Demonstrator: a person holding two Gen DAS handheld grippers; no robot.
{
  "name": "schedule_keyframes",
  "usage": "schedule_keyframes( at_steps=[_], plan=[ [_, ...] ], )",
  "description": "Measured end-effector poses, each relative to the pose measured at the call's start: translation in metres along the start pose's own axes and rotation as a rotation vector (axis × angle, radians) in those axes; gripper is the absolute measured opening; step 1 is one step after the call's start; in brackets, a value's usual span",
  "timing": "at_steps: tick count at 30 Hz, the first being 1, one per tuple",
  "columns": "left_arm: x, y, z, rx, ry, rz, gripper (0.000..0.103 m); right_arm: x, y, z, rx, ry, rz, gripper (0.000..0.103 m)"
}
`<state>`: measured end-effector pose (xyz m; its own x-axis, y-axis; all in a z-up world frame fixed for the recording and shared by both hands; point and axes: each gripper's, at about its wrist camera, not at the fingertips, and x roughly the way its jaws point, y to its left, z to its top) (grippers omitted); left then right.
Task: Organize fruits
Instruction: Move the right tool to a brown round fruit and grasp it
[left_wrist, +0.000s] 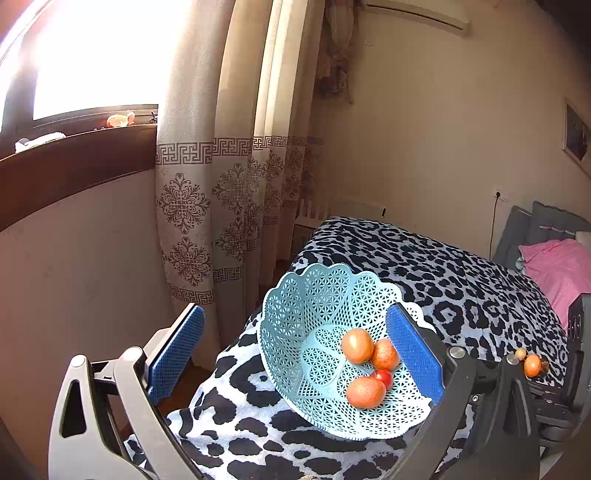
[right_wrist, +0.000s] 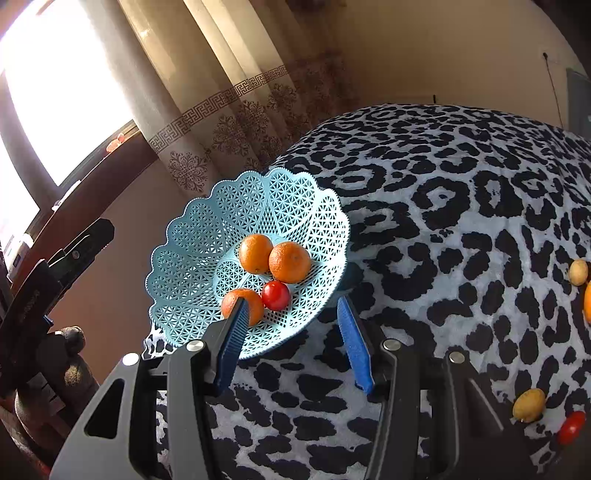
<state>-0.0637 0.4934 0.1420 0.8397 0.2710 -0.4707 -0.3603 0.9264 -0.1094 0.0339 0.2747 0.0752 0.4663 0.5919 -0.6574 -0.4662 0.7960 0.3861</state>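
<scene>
A light blue lattice basket sits tilted at the corner of a leopard-print bed. Three oranges and a red tomato lie in it. My left gripper is open wide, its right pad in front of the basket's right rim. My right gripper is open too. Its left finger reaches over the near rim in front of one orange, and its right finger stays just outside the rim. Neither holds anything.
Loose fruit lies on the blanket to the right: two yellow fruits, a tomato and an orange. Patterned curtains and a dark window sill stand beyond the bed corner. A pink pillow lies far right.
</scene>
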Motion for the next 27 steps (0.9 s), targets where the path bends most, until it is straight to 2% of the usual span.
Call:
schedule_keyframes(
  at_steps=[8, 17, 27],
  plan=[
    [-0.002, -0.017, -0.004, 0.033, 0.006, -0.026, 0.100, -0.018, -0.022, -0.008, 0.033, -0.017, -0.038, 0.050],
    [-0.004, -0.048, -0.014, 0.109, 0.016, -0.076, 0.100, -0.055, -0.066, -0.025, 0.096, -0.046, -0.099, 0.050],
    [-0.005, -0.077, -0.030, 0.172, 0.050, -0.124, 0.100, -0.116, -0.123, -0.056, 0.124, -0.100, -0.266, 0.050]
  ],
)
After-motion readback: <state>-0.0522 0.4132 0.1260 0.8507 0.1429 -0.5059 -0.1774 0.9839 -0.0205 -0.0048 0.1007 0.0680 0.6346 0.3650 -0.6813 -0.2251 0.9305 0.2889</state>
